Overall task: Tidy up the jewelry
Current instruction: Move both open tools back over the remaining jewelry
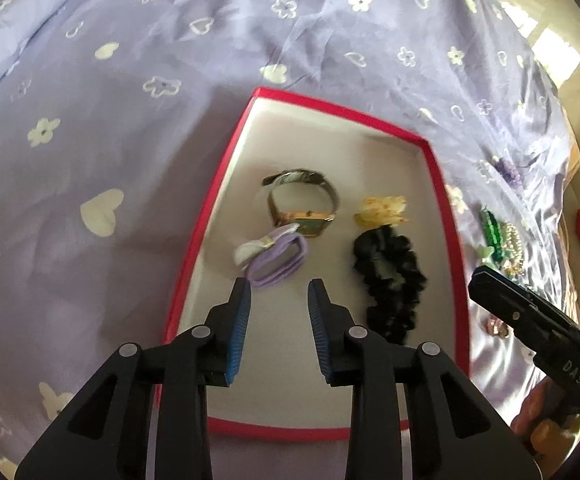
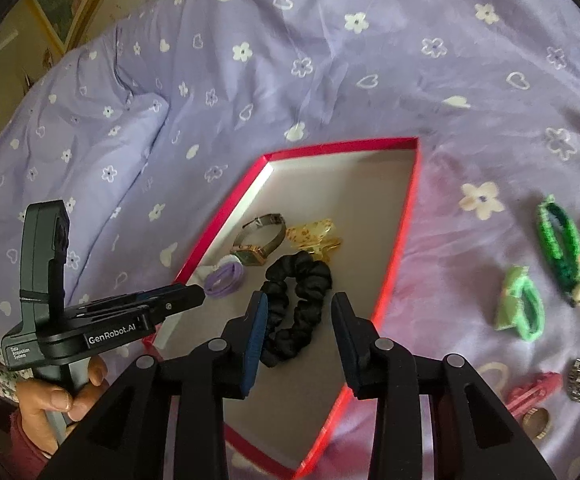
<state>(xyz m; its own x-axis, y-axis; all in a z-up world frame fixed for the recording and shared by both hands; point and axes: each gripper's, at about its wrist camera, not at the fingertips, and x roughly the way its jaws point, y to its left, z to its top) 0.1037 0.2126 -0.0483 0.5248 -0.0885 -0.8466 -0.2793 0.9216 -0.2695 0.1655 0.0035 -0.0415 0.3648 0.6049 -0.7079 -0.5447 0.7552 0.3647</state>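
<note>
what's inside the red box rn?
Inside the red box: watch, lilac hair tie, yellow claw clip, black scrunchie. The near corner is hidden behind the left claw.

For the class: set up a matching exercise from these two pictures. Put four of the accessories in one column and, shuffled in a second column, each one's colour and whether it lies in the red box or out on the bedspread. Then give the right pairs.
Column one:
1. scrunchie
2. wristwatch
3. hair tie with a bow
4. bow hair tie

Column two:
A. light green, on the bedspread, outside the box
B. lilac and white, in the box
C. black, in the box
D. gold case, grey strap, in the box

Pairs: 1-C, 2-D, 3-B, 4-A
</note>
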